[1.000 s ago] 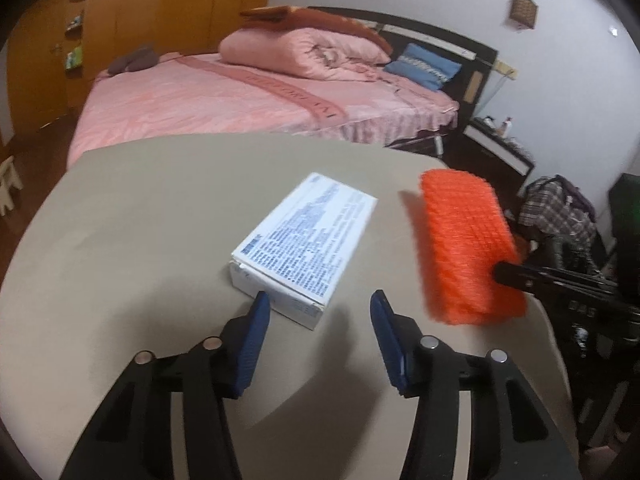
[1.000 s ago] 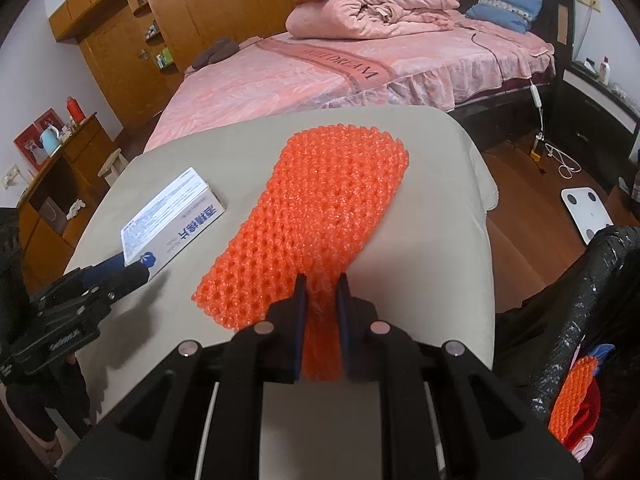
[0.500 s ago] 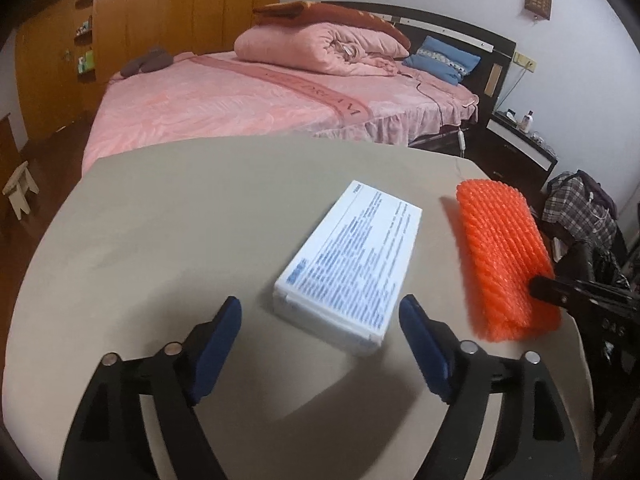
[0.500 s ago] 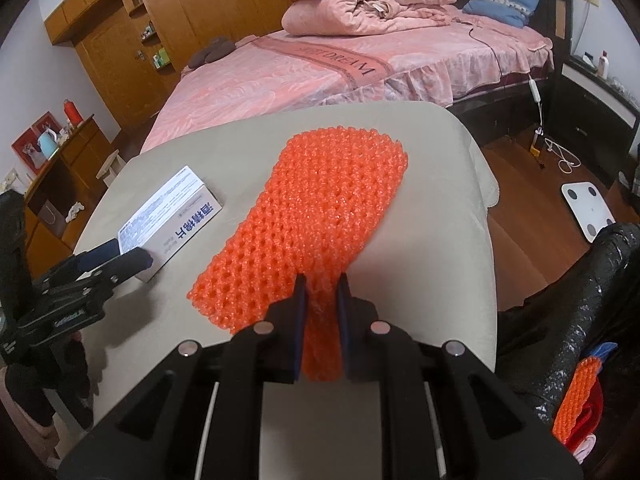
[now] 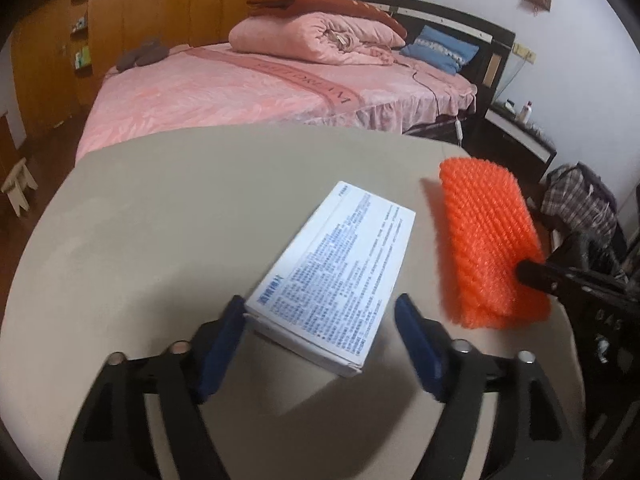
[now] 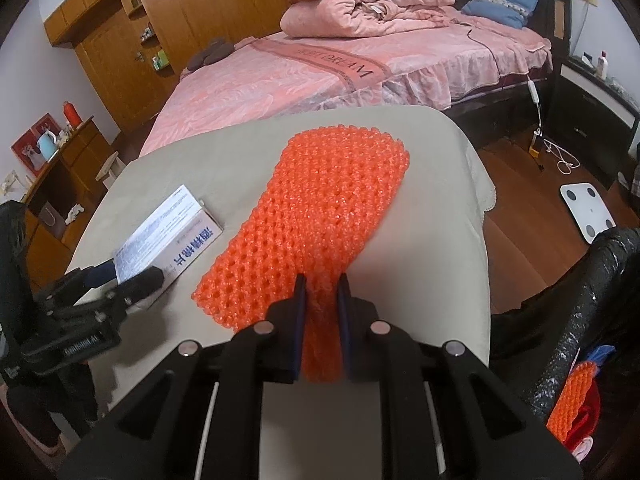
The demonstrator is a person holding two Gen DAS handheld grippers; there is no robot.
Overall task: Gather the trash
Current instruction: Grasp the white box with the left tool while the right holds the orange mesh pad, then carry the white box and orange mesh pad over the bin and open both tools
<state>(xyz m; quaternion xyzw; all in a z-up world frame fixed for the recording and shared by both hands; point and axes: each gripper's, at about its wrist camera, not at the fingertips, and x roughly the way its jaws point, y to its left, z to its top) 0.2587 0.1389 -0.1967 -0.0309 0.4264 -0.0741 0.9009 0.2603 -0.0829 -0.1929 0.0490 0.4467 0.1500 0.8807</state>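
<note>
Right claw (image 6: 322, 288): clenched on the near end of the orange foam net (image 6: 320, 208), which lies flat along the table (image 6: 440, 240) toward its right edge.

Left claw (image 5: 320, 320): released, jaws spread either side of the near end of the white box (image 5: 340, 268); the left pad is touching or nearly touching the box corner, the right pad stands apart.

Step in hand, as judged: close on the box. Centre the jaws across its narrow width and push a little deeper before squeezing, since a corner grip may twist.

Room: box and net lie side by side, near but apart. Black trash bag (image 6: 580, 320) hangs off the table's right side, already holding another orange net; clear floor beyond.
</note>
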